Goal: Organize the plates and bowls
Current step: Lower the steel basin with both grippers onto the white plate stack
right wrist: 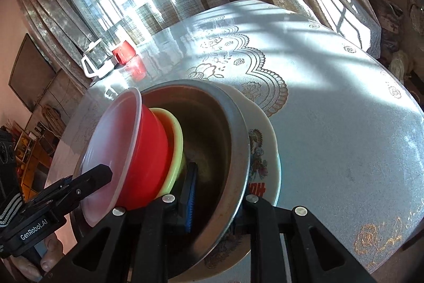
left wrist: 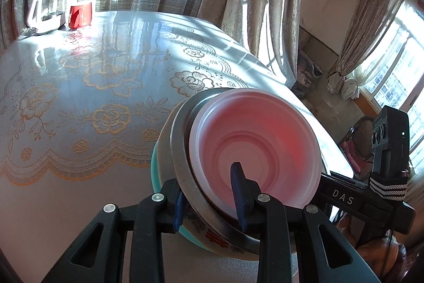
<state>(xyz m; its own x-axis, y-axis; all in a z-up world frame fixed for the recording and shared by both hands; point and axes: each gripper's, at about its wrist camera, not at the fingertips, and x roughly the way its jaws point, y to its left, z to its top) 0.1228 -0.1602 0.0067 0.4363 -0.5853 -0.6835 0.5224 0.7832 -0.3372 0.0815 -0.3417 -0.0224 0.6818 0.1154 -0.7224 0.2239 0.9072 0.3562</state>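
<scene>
A nested stack of bowls fills the lower centre of both views, tilted on edge above a round table (left wrist: 87, 86) covered by a white cloth with gold floral lace print. Outermost is a white ceramic bowl with a teal underside and red-and-blue painted pattern (right wrist: 265, 150); inside it sits a stainless-steel bowl (right wrist: 212, 129), then a pale yellow-green plastic bowl (right wrist: 177, 134), a red plastic bowl (right wrist: 148, 147) and a translucent white plastic bowl (left wrist: 254, 139). The left gripper (left wrist: 210, 199) sits at the bottom centre of the left wrist view, its blue-padded fingers clamped across the near rims of the stack, one pad outside the ceramic bowl and the other inside the translucent bowl. The right gripper (right wrist: 214, 200), at the bottom centre of its own view, is clamped on the rims of the steel and ceramic bowls, with one blue pad inside the steel bowl. At the upper left of each frame a clear glass pitcher with a white handle (left wrist: 49, 8) stands beside a red cup (left wrist: 80, 15), well apart from the stack.
</scene>
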